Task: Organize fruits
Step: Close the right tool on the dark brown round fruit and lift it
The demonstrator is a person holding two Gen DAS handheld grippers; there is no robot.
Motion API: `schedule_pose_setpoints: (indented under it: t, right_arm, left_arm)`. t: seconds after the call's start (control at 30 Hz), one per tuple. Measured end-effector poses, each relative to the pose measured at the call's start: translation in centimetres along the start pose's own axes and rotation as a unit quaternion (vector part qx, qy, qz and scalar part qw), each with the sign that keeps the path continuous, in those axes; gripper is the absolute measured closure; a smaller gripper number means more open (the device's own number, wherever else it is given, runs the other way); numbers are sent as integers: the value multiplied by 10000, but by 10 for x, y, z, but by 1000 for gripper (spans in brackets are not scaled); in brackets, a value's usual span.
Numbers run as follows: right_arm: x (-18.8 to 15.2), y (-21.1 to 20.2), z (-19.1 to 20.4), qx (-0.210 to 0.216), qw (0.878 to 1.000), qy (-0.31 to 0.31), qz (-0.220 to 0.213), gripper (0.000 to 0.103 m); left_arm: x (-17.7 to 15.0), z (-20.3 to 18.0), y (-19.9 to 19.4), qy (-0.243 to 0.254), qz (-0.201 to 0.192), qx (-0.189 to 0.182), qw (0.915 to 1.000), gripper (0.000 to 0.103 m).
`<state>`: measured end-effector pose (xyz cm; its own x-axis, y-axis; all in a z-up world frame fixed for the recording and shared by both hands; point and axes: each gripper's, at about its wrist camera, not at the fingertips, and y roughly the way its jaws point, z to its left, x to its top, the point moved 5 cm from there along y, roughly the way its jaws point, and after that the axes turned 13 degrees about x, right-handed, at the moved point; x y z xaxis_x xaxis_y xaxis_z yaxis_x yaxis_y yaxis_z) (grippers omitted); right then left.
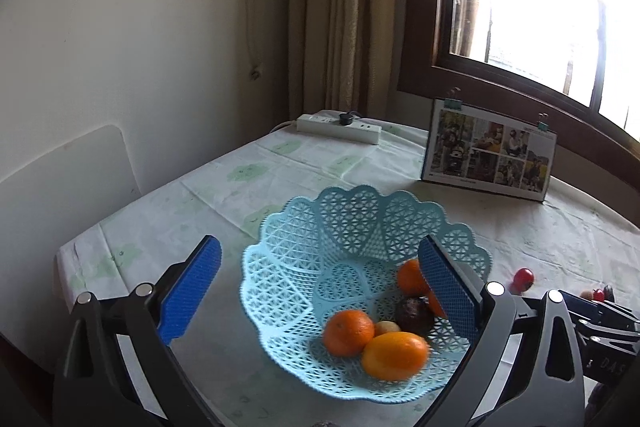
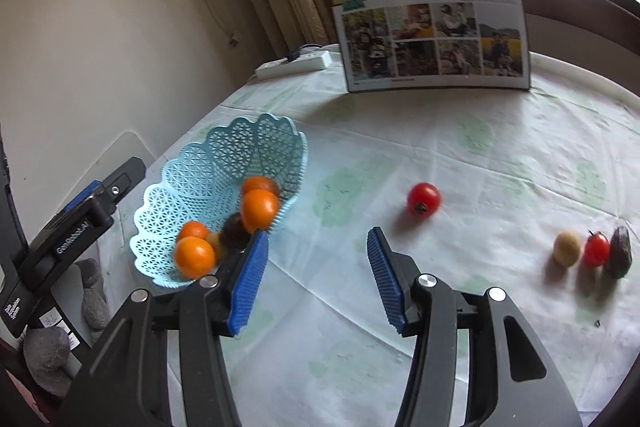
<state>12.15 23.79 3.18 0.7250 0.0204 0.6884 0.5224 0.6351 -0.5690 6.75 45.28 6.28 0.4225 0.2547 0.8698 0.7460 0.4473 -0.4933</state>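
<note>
Red tomato (image 2: pixel 424 199) sat loose on the bench (image 2: pixel 460 155), centre frame, just up-right of the right hand-held gripper (image 2: pixel 316 283), spread and empty. Nearer than the left hand-held gripper (image 1: pixel 320 287), also spread, parked over the blue basket (image 1: pixel 352 211) lower centre.

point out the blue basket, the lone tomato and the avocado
blue basket (image 2: pixel 192 167): right wrist view, on its lattice wall
lone tomato (image 2: pixel 424 199): right wrist view, on the middle of its red skin
avocado (image 2: pixel 619 251): right wrist view, on its dark body
</note>
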Motion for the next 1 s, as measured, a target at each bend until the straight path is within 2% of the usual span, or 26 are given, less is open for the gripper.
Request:
schedule_pose_setpoints:
  t: [0.1, 0.3, 0.6, 0.77, 1.0]
  right_arm:
    - [-5, -11, -17, -127, 9998, 166, -64, 51]
    - [-12, -44, -52, -479, 9977, 377, -288, 51]
    - [-28, -105, -130, -1291, 9851, 936, -641, 51]
    - [-37, -124, -165, -1677, 9774, 1137, -608, 51]
    - [-39, -128, -193, -1951, 9748, 1021, -350, 51]
  left_arm:
    - [-2, -17, -4, 82, 95, -267, 9996, 3]
    - [-5, -48, -14, 256, 150, -522, 9982, 3]
    - [-12, -90, -29, 635, 121, -802, 9947, 3]
    - [-18, -111, -36, 807, 144, -916, 9924, 3]
    - [-28, -136, -40, 986, 258, -1027, 9895, 3]
